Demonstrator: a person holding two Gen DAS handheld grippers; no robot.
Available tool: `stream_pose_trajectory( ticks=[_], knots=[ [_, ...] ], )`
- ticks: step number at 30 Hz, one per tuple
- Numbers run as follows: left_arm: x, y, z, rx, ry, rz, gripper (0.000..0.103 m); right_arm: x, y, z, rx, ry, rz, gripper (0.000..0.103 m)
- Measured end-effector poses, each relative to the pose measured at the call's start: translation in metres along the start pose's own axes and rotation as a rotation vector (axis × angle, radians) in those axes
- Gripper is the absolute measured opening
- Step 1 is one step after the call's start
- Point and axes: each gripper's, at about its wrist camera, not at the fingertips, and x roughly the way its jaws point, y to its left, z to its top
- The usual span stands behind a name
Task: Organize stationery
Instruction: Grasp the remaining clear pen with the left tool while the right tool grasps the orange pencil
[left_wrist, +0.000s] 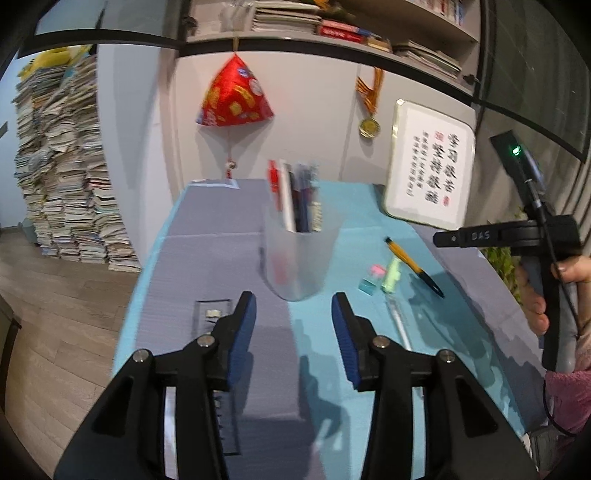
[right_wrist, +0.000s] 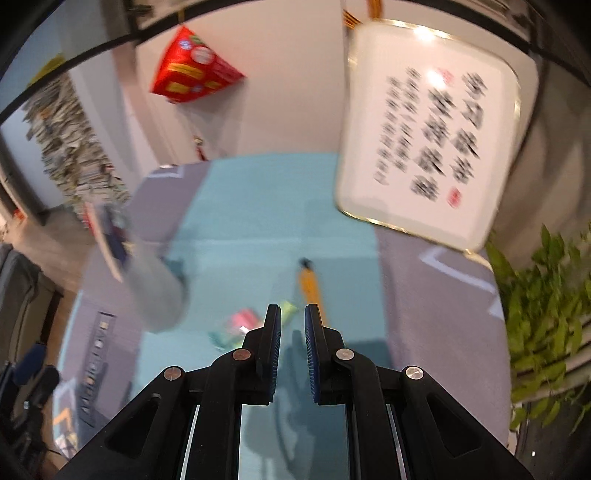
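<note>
1. Stationery lay loose on the teal counter (left_wrist: 332, 369): clear pen (left_wrist: 398, 320) nearest, then mint highlighter (left_wrist: 392, 275) with teal eraser (left_wrist: 367, 284) and pink eraser (left_wrist: 377, 268) just beside it, then yellow pen (left_wrist: 412, 265), black tip toward the near-right.
2. Left tongs (left_wrist: 293, 301) stood part-open, nothing between the pads, pointed at the clear pen cup (left_wrist: 299, 258) straight ahead. All the loose items sat to their right.
3. Right tongs (right_wrist: 293, 314) were narrow, near closed, empty. Right wrist view was blurred, but the yellow pen (right_wrist: 309, 284) ran nearly straight away from the tips, just beyond them and slightly right.
4. Key relation: pen's long axis roughly in line with the right tongs, so the pads could close across the barrel. Right hand looked nearer; tongs must widen first.
5. Farther left from the right tongs: pen cup (right_wrist: 155, 291), already holding several pens — likely the drop target.
6. Clear ruler (left_wrist: 212, 314) lay by the left finger, partly hidden.
</note>
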Motion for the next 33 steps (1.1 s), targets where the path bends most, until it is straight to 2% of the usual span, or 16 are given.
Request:
stream_pose_trajectory(
  ticks=[8,12,13,16,22,24,26,28,30,33],
  knots=[
    [0.029,-0.056,-0.016,0.098,0.121,-0.099,0.043,0.03,-0.013,-0.023,-0.065,0.087,0.029,0.013],
    [0.044,-0.074,-0.025,0.114,0.178,-0.142,0.043,0.044,-0.016,-0.029,-0.058,0.121,0.052,0.013],
    [0.048,-0.077,-0.026,0.107,0.192,-0.158,0.043,0.045,-0.016,-0.03,-0.058,0.113,0.026,0.014],
    [0.06,-0.084,-0.029,0.091,0.238,-0.198,0.043,0.047,-0.016,-0.034,-0.076,0.107,0.021,0.013],
    [0.081,-0.098,-0.039,0.112,0.308,-0.203,0.04,0.029,-0.028,-0.05,-0.07,0.097,0.024,0.01],
    [0.083,-0.098,-0.04,0.116,0.294,-0.198,0.036,0.017,-0.032,-0.059,-0.075,0.089,0.046,0.01],
    [0.085,-0.098,-0.04,0.136,0.283,-0.187,0.012,0.0,-0.037,-0.075,-0.087,0.092,0.078,0.01],
    [0.088,-0.094,-0.037,0.123,0.29,-0.199,0.008,-0.013,-0.04,-0.093,-0.102,0.107,0.098,0.01],
    [0.086,-0.087,-0.036,0.093,0.308,-0.224,0.008,-0.022,-0.043,-0.111,-0.123,0.131,0.099,0.01],
    [0.073,-0.08,-0.042,0.125,0.313,-0.195,0.008,-0.031,-0.044,-0.135,-0.159,0.173,0.105,0.01]
  ],
)
